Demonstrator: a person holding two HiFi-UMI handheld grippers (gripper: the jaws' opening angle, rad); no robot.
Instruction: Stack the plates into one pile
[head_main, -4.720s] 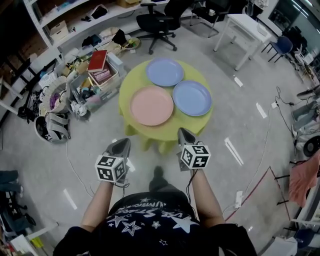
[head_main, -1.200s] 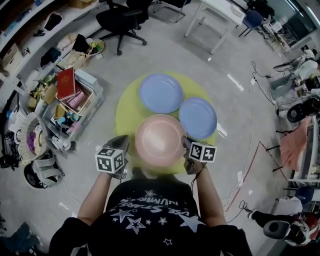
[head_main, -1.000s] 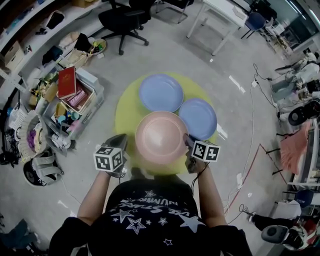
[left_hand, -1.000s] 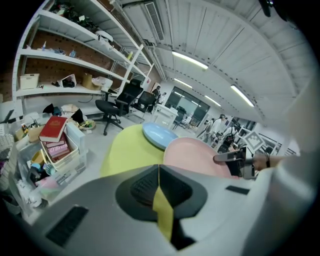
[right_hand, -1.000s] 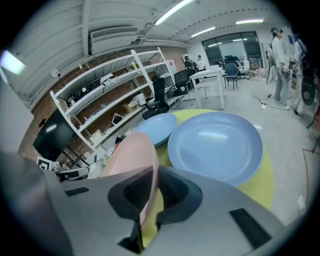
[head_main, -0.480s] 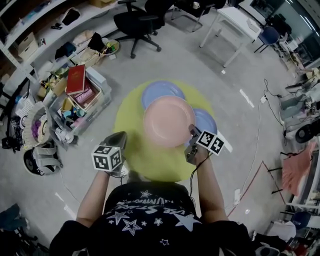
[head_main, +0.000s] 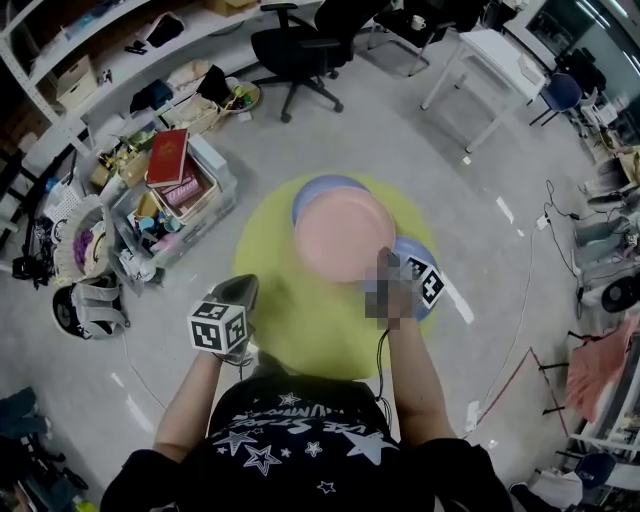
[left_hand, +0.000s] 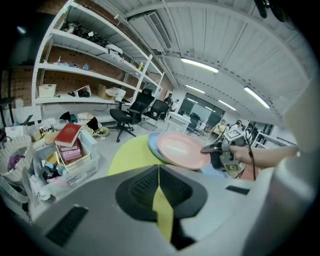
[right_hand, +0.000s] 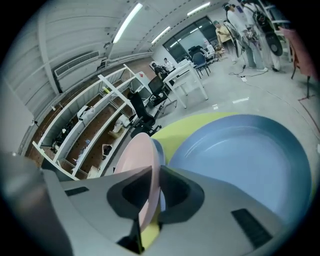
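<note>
Pink plate, head view: held over the far half of the round yellow-green table, overlapping most of the far blue plate, of which only a crescent shows at the table's far-left edge. Right gripper sits at the pink plate's near-right rim, partly under a mosaic patch. The second blue plate lies on the table's right side, largely covered by that gripper. Left gripper hangs at the table's near-left edge, well apart from all three plates. Red book in a crate on the floor left of the table; black office chair beyond the table. Left gripper view: its fingers are pressed together at the tips, nothing between them. Ahead, over the table, the pink plate is tilted above the far blue plate, with the right gripper on its rim at the right side. Right gripper view: the pink plate's rim stands edge-on in the slot between the fingers, which are clamped on it; the jaws have just been opening slightly, plate between them. The second blue plate lies flat on the table just right of the jaws. Whether the pink plate's far edge touches the plate beneath cannot be told.
</note>
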